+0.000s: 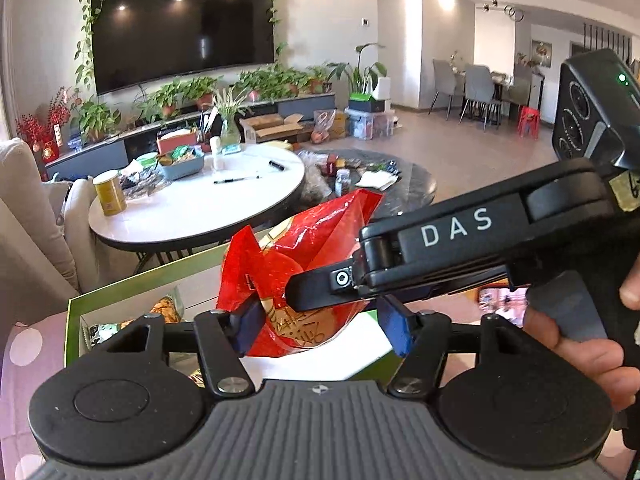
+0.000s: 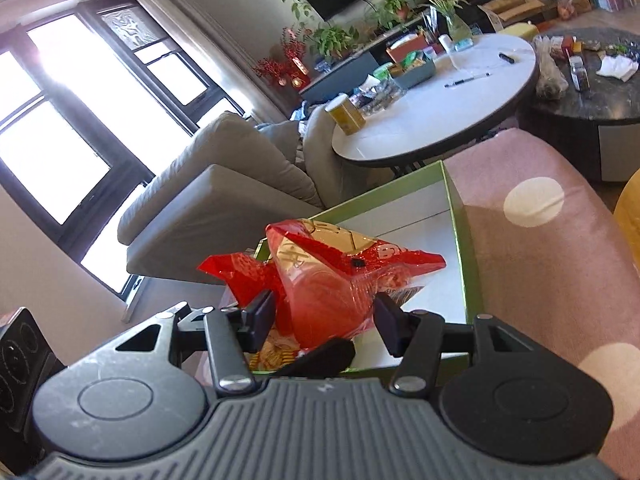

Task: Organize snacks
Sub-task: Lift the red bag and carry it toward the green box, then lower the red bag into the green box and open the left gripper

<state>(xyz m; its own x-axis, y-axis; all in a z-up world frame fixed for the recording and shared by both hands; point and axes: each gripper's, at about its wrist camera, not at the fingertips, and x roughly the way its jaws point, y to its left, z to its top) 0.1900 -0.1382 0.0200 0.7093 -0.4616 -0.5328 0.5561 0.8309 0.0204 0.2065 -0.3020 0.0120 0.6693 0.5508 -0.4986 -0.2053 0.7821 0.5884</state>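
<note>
A red snack bag (image 1: 308,276) with gold print is held above an open green box (image 1: 132,284) with a white inside. My left gripper (image 1: 320,326) has its blue pads on either side of the bag's lower end. My right gripper (image 1: 316,284) comes in from the right and pinches the bag's middle. In the right wrist view the bag (image 2: 332,280) sits between the right gripper's (image 2: 326,318) pads, above the green box (image 2: 464,236). Other snack packets (image 1: 168,308) lie in the box's left part.
The box rests on a pink polka-dot cloth (image 2: 560,248). Beyond stand a white round table (image 1: 200,204) with a yellow can (image 1: 109,193) and a snack tray (image 1: 182,162), a dark round table (image 1: 404,184), and a grey sofa (image 2: 224,200) at left.
</note>
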